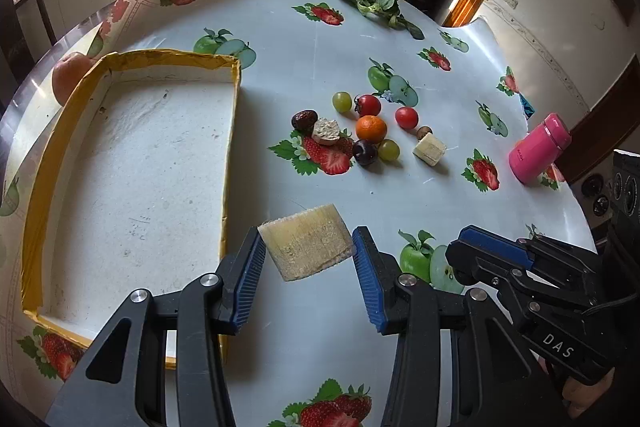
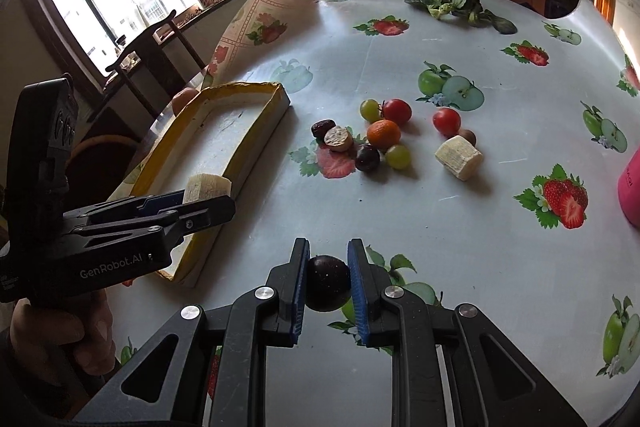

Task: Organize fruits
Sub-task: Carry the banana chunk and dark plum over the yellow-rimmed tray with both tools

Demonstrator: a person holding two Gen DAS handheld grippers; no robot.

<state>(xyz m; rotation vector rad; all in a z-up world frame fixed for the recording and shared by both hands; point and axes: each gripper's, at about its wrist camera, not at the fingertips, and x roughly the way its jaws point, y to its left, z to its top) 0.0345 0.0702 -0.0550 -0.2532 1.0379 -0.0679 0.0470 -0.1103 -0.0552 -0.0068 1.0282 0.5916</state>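
Fingers (image 1: 362,251) of left gripper (image 1: 308,251) clamp pale fibrous chunk (image 1: 306,247); right gripper (image 2: 329,277) pinches dark glossy round fruit (image 2: 327,283).

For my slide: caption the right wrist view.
Right gripper holds a dark round fruit above the fruit-print tablecloth; left gripper carries a pale chunk by the tray.

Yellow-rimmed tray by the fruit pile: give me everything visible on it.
The tray is a shallow rectangular box, white and foam-like inside, its low walls wrapped in wrinkled yellow tape. The floor is scuffed and speckled and holds nothing. It lies flat on the fruit-print tablecloth, left of the loose fruit. A peach-coloured fruit sits against its far outer corner. The left gripper holds a pale fibrous chunk in the air by the near right wall, not touching the tray.
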